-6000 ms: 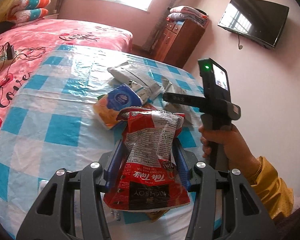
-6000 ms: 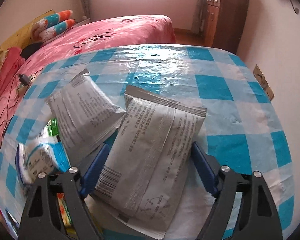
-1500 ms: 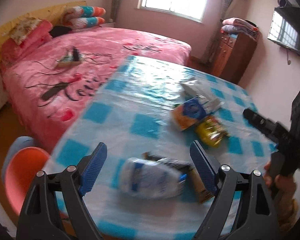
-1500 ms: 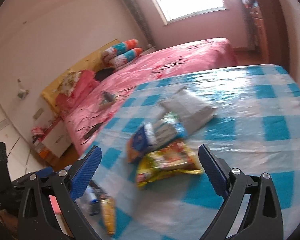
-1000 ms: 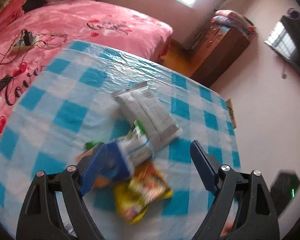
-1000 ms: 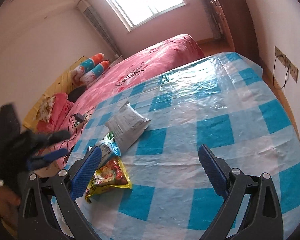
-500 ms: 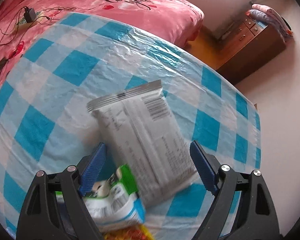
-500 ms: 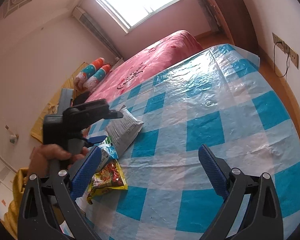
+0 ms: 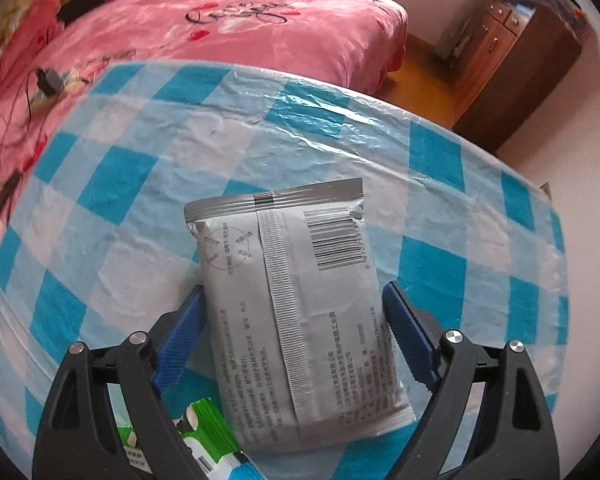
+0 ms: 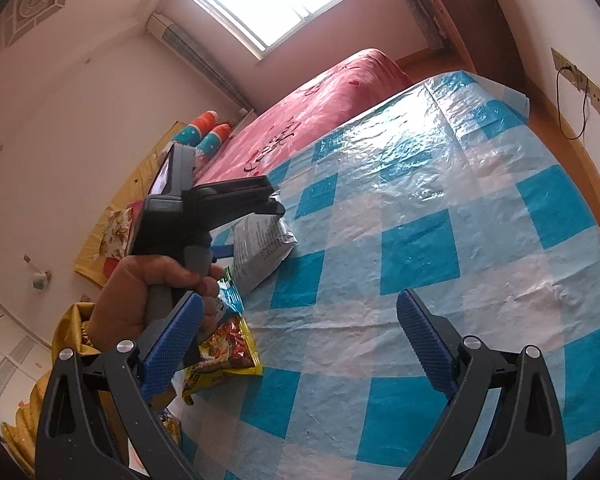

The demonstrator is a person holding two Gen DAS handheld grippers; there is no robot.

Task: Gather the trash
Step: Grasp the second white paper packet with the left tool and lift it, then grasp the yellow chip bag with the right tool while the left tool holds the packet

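A grey printed packet (image 9: pixel 296 312) lies flat on the blue-and-white checked table (image 9: pixel 140 184). My left gripper (image 9: pixel 296 332) is open, its blue fingers on either side of the packet. The packet's near end rests on a green-and-white wrapper (image 9: pixel 208 440). My right gripper (image 10: pixel 296 332) is open and empty above the table. In the right wrist view the left gripper body (image 10: pixel 204 208) hangs over the grey packet (image 10: pixel 260 252), with a yellow-and-red snack bag (image 10: pixel 224 352) and the green-and-white wrapper (image 10: pixel 230 294) beside it.
A pink bed (image 9: pixel 204 24) stands beyond the table's far edge. A brown wooden cabinet (image 9: pixel 512 60) stands at the back right. A wall socket with a cable (image 10: pixel 580 88) is on the wall to the right of the table.
The left gripper has moved forward and down, so its open fingers now straddle the grey packet. The right gripper has tilted a little and stays open and empty.
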